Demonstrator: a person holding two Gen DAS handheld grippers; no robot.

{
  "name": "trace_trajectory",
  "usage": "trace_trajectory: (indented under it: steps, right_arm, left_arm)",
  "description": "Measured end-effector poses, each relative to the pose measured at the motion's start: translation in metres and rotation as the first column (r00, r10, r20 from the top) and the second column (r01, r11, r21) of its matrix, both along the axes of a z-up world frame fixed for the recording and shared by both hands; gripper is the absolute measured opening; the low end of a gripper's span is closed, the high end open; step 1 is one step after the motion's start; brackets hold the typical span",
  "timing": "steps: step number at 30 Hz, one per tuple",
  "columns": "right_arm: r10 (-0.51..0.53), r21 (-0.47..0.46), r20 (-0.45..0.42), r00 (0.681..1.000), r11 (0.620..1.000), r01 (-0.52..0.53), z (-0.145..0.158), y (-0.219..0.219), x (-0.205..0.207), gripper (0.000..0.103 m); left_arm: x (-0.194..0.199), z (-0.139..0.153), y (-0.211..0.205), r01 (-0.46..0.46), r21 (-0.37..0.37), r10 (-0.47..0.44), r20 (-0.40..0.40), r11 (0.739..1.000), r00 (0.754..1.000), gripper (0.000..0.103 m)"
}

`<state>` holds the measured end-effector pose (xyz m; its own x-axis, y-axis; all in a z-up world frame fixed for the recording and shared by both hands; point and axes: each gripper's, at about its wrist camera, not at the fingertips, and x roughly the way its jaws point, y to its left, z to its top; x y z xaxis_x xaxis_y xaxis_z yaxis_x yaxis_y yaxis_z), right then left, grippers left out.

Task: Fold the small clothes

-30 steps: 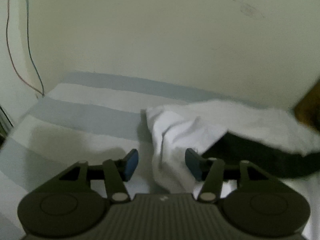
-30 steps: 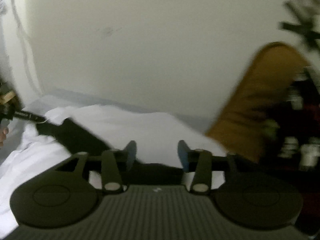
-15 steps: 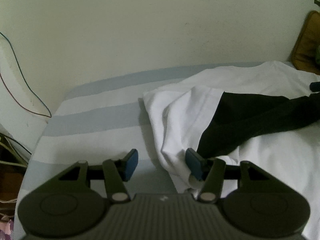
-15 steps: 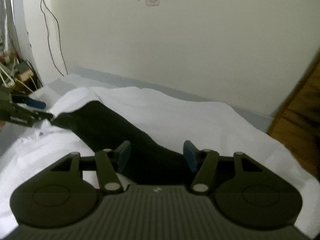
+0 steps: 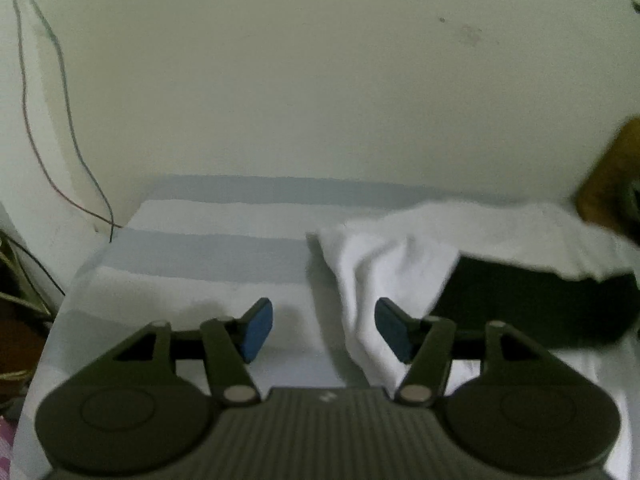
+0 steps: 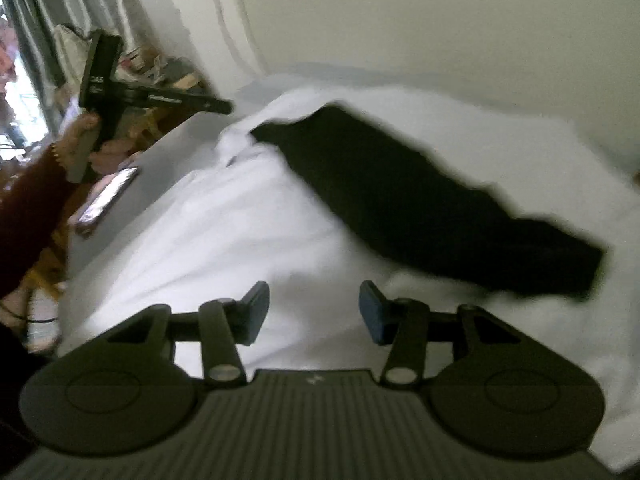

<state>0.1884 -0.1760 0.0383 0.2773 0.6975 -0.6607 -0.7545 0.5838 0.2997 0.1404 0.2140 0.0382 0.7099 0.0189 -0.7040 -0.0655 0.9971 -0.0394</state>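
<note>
A white garment is spread over the bed, and a black garment lies slantwise across it. My right gripper hovers over bare white cloth, left of the black piece's near end; its jaws are closing with nothing pressed between them. In the left wrist view the white garment's folded corner droops beside the right pad of my left gripper. Those jaws are opening and grip nothing. The black garment lies to its right. The left gripper also shows at the right wrist view's upper left, held by a hand.
The bed sheet has pale blue and white stripes and meets a cream wall. Wires hang at the left corner. A phone lies near the bed's left edge. A brown object sits at the far right.
The right wrist view has swung left and tipped down, bringing the left gripper and its hand into sight. The left gripper has lifted a little and its jaws stand slightly wider.
</note>
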Motion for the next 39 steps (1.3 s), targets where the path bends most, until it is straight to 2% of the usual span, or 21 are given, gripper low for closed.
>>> trace_trajectory:
  steps: [2,5,7,9,10,12,13,15,16,18,20,22,24,26,27,29,30,33,35,37,39]
  right_arm:
    - [-0.116,-0.002,0.075,0.990,0.993,0.117,0.012,-0.009,0.009,0.054]
    - [-0.302,-0.040,0.182,0.936,0.949,0.314,0.018,-0.013,0.034,0.057]
    - [-0.337,-0.051,0.177,0.925,0.935,0.351,0.011,-0.009,0.057,0.057]
    - [-0.335,-0.088,0.156,0.929,0.932,0.350,0.000,0.006,0.075,0.057]
    - [-0.321,-0.109,0.153,0.935,0.935,0.338,-0.007,0.014,0.081,0.057]
    - [-0.283,-0.148,0.125,0.951,0.942,0.300,-0.023,0.035,0.087,0.057]
    - [-0.265,-0.162,0.107,0.958,0.946,0.279,-0.030,0.042,0.085,0.056]
    - [-0.189,-0.175,0.194,0.963,0.959,0.224,-0.032,0.055,0.069,0.015]
    - [-0.159,-0.182,0.207,0.965,0.963,0.198,-0.028,0.056,0.064,0.006]
    - [-0.122,-0.202,0.259,0.958,0.963,0.177,-0.025,0.061,0.050,0.006]
    - [-0.120,-0.202,0.315,0.942,0.961,0.190,-0.020,0.062,0.047,0.005]
    - [-0.199,-0.152,0.361,0.911,0.951,0.268,-0.007,0.052,0.058,0.006]
    - [-0.305,-0.086,0.423,0.853,0.924,0.373,0.002,0.049,0.073,0.006]
    - [-0.361,-0.072,0.432,0.827,0.900,0.430,-0.003,0.056,0.090,0.014]
    - [-0.368,-0.098,0.405,0.837,0.893,0.440,-0.011,0.062,0.099,0.024]
    - [-0.346,-0.231,0.326,0.880,0.874,0.428,-0.040,0.077,0.118,0.044]
    - [-0.360,-0.212,0.343,0.868,0.870,0.445,-0.044,0.076,0.114,0.053]
    - [-0.386,-0.187,0.310,0.869,0.871,0.454,-0.041,0.056,0.105,0.058]
    - [-0.398,-0.202,0.303,0.866,0.861,0.467,-0.041,0.036,0.097,0.070]
    - [-0.411,-0.223,0.306,0.858,0.846,0.485,-0.034,0.016,0.092,0.069]
    - [-0.457,-0.204,0.320,0.830,0.822,0.531,-0.023,-0.002,0.079,0.069]
  left_arm:
    - [0.013,0.001,-0.003,-0.015,-0.002,0.015,0.001,1.000,1.000,0.062]
    - [0.041,-0.007,-0.017,-0.006,0.038,0.007,-0.024,0.999,1.000,0.065]
    - [0.058,-0.016,-0.028,-0.002,0.075,0.006,-0.054,0.997,0.999,0.066]
    - [0.069,-0.027,-0.038,0.001,0.088,0.005,-0.078,0.996,0.997,0.064]
    - [0.073,-0.033,-0.043,-0.003,0.097,0.011,-0.087,0.995,0.996,0.058]
    - [0.076,-0.045,-0.049,-0.012,0.105,0.024,-0.114,0.994,0.993,0.031]
    - [0.075,-0.050,-0.051,-0.012,0.105,0.025,-0.121,0.994,0.992,0.013]
    - [0.068,-0.053,-0.057,-0.010,0.158,0.023,-0.082,0.987,0.996,0.008]
    - [0.064,-0.052,-0.060,-0.006,0.188,0.017,-0.059,0.982,0.998,0.008]
    - [0.059,-0.045,-0.060,-0.023,0.189,0.026,-0.011,0.982,1.000,0.008]
    - [0.059,-0.035,-0.055,-0.060,0.143,0.054,0.043,0.988,0.998,0.008]
    - [0.063,-0.027,-0.050,-0.100,0.086,0.092,0.090,0.991,0.992,0.008]
    - [0.074,-0.031,-0.053,-0.114,0.086,0.106,0.092,0.990,0.990,0.008]
    - [0.091,-0.047,-0.060,-0.151,0.178,0.143,0.056,0.972,0.988,0.008]
    - [0.099,-0.056,-0.061,-0.167,0.219,0.166,0.023,0.961,0.986,0.011]
    - [0.106,-0.068,-0.053,-0.197,0.215,0.207,-0.027,0.957,0.978,0.015]
    - [0.102,-0.065,-0.047,-0.205,0.184,0.212,-0.015,0.961,0.977,0.016]
    - [0.086,-0.050,-0.028,-0.241,0.143,0.243,0.005,0.960,0.970,0.025]
    - [0.074,-0.041,-0.020,-0.261,0.131,0.260,0.023,0.956,0.965,0.029]
    - [0.062,-0.029,-0.018,-0.280,0.103,0.275,0.056,0.955,0.960,0.027]
    - [0.053,-0.021,-0.024,-0.269,0.089,0.261,0.088,0.959,0.961,0.028]
